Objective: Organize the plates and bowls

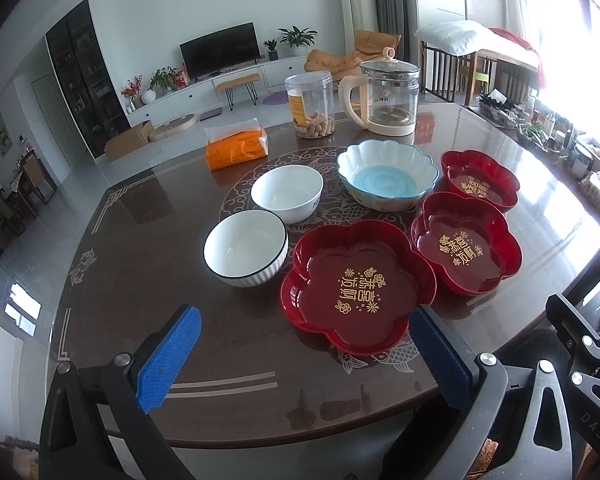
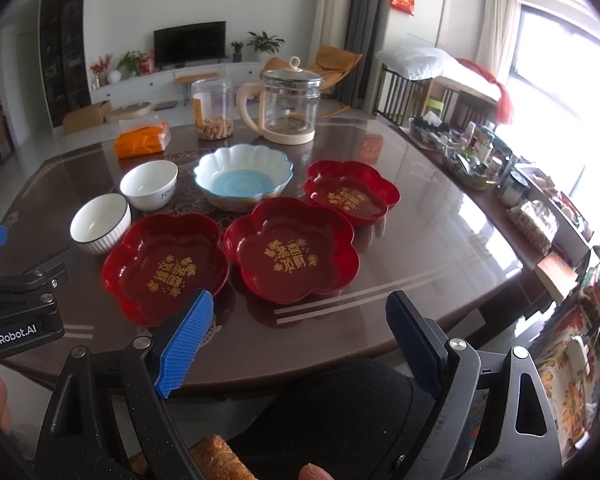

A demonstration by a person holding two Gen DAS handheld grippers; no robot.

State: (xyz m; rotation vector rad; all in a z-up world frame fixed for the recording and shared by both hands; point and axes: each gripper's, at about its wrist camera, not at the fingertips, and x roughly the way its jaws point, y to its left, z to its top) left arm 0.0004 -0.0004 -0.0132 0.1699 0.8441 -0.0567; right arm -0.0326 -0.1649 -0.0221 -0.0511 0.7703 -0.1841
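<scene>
Three red flower-shaped plates with gold lettering sit on the dark table: a near one, a middle one and a far one. A scalloped white bowl with a blue bottom stands behind them. Two white bowls stand to the left, a ribbed one and a smooth one. My left gripper is open above the table's near edge, before the near plate. My right gripper is open, also empty, near the table's front edge.
At the back of the table stand a glass kettle, a clear plastic jar and an orange tissue pack. Cluttered baskets and bottles line the right side. The left gripper's body shows at the right wrist view's left edge.
</scene>
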